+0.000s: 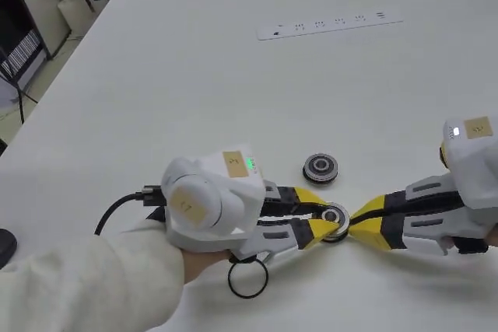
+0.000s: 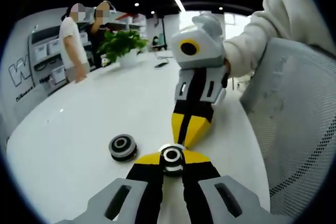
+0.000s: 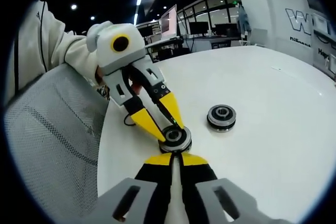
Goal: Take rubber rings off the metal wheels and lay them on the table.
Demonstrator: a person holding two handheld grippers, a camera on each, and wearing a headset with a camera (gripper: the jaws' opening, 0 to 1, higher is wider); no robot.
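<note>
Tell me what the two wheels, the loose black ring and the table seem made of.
Free wheel and held wheel: shiny silvery hubs, likely steel; the free one's dark matte band looks like rubber. Ring: thin, matte black, probably rubber. Table: smooth white with a soft sheen; laminate or paint, can't tell.

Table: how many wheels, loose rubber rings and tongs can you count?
Metal wheels: 2
Loose rubber ring: 1
Tongs, left and right: 2
Total: 5
</note>
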